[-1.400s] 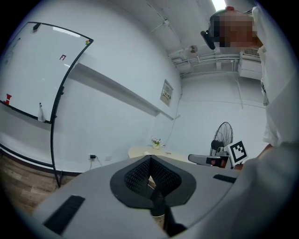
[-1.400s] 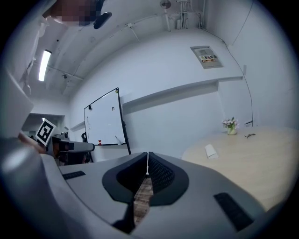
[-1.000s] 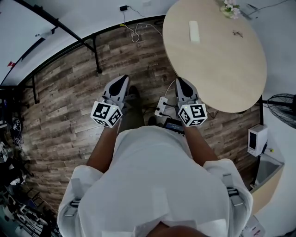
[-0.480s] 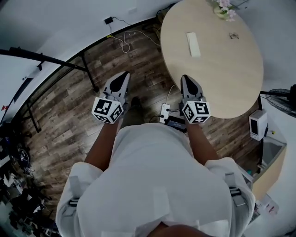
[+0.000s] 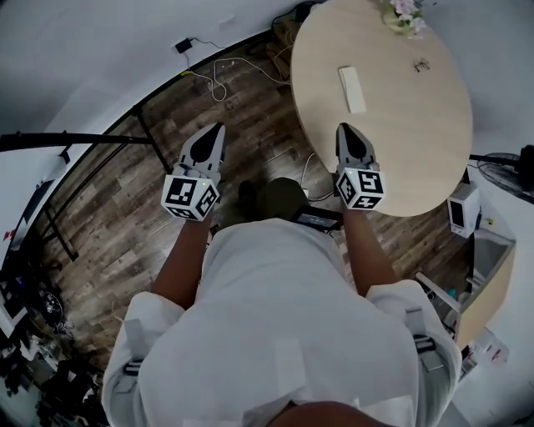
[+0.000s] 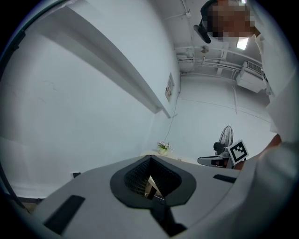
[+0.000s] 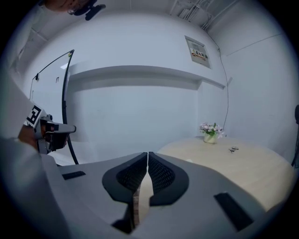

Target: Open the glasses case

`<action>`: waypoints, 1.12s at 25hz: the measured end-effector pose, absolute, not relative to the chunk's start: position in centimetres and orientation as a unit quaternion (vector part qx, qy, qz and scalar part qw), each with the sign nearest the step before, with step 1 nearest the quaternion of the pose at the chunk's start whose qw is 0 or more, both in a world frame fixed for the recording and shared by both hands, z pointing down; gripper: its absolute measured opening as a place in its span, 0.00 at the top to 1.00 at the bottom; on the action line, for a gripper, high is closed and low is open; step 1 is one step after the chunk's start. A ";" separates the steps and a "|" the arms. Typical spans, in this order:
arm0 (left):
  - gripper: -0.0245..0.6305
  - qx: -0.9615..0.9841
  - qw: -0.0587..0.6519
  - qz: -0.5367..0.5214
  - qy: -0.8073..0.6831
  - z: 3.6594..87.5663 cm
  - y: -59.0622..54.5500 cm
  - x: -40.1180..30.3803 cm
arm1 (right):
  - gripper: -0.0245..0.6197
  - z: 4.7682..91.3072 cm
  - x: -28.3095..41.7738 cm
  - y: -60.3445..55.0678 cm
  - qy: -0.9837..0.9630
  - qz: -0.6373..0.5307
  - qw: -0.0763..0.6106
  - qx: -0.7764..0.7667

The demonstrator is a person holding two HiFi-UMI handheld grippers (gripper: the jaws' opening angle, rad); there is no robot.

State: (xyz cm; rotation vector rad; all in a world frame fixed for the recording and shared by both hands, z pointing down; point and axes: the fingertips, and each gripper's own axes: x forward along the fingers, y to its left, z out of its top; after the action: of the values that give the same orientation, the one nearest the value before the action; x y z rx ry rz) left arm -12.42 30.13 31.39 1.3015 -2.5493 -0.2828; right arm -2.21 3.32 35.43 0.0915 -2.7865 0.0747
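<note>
Fingers (image 7: pixel 161 175) shut, empty on left gripper (image 5: pixel 219 127) and right gripper (image 5: pixel 345 128): seemingly nothing yet within reach. White oblong glasses case (image 5: pixel 351 88) waits on round pale wooden counter (image 5: pixel 417 142).

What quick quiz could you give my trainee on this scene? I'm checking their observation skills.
1. True or false: the glasses case lies on the round table.
2. The right claw is: A) shut on the case, B) shut and empty, C) wide open.
3. Which lies nearer the flowers, the case or the spectacles?
Key: 1 true; 2 B; 3 the spectacles.
</note>
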 end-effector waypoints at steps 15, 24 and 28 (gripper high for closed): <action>0.94 0.539 0.180 -0.032 -0.822 35.5 15.4 -24.3 | 0.92 40.7 -8.6 -7.7 -0.972 0.056 0.186 0.134; 0.94 0.660 0.190 0.014 -0.726 37.0 2.8 -24.7 | 0.92 41.4 -6.4 -13.5 -0.956 0.047 0.207 0.204; 0.94 0.701 0.185 0.035 -0.688 38.2 -1.1 -23.4 | 0.88 42.5 -6.5 -14.4 -0.954 0.024 0.220 0.204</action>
State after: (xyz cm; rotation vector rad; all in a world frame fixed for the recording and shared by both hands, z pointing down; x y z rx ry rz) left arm -23.40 -1.10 38.20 1.9768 -1.9378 0.0998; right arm -6.53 -14.36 42.47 0.5651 -2.6380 0.0677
